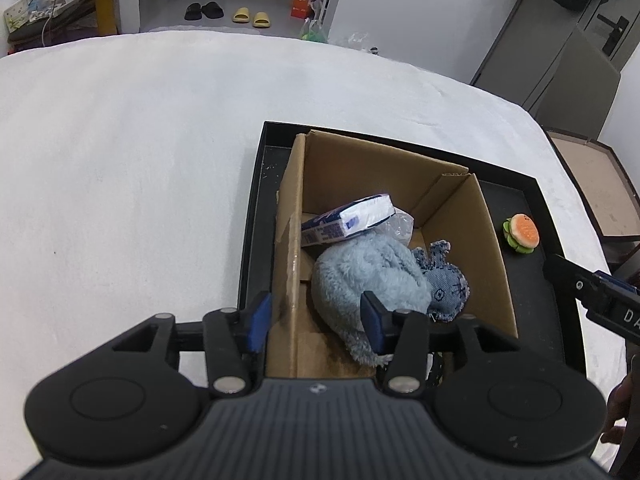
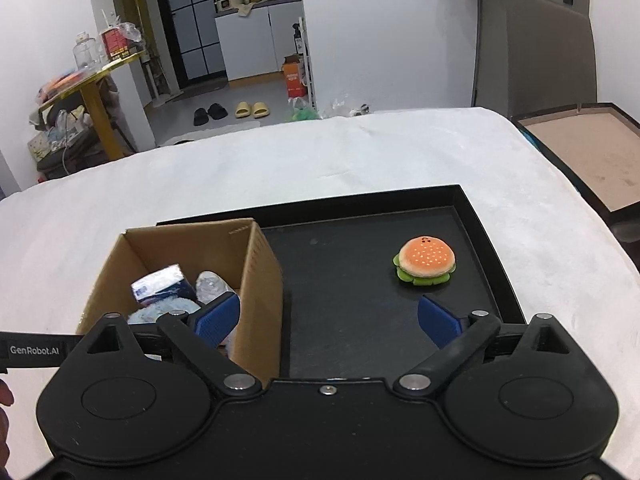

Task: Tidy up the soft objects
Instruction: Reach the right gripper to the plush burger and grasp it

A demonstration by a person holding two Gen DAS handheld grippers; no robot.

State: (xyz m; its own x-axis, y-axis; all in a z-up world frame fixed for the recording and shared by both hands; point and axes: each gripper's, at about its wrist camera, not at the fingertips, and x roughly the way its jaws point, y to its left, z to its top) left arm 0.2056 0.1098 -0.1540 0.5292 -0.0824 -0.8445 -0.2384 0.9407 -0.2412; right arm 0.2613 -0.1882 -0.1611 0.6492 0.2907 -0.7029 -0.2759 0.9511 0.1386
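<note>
A cardboard box (image 1: 400, 152) (image 2: 256, 280) stands at the left of a black tray (image 1: 508, 204) (image 2: 340, 260). Inside it lie a tissue pack (image 1: 352, 220) (image 2: 160, 282), a crumpled plastic bag (image 1: 396, 226) (image 2: 210, 284), a fluffy light-blue plush (image 1: 360, 272) (image 2: 160, 314) and a denim toy (image 1: 446, 284). My left gripper (image 1: 314, 320) is open and straddles the box's left wall, one finger outside and one inside by the plush, with no pad pressing. A burger plush (image 1: 522, 234) (image 2: 425, 262) sits alone on the tray. My right gripper (image 2: 328, 320) hangs wide open just short of it, holding nothing.
The tray rests on a wide white cloth-covered surface (image 1: 120, 160) (image 2: 360, 152). A brown-lined dark box lid (image 2: 580, 152) (image 1: 600, 184) lies off its right edge. Beyond the far edge are slippers on the floor, a yellow table and a grey chair.
</note>
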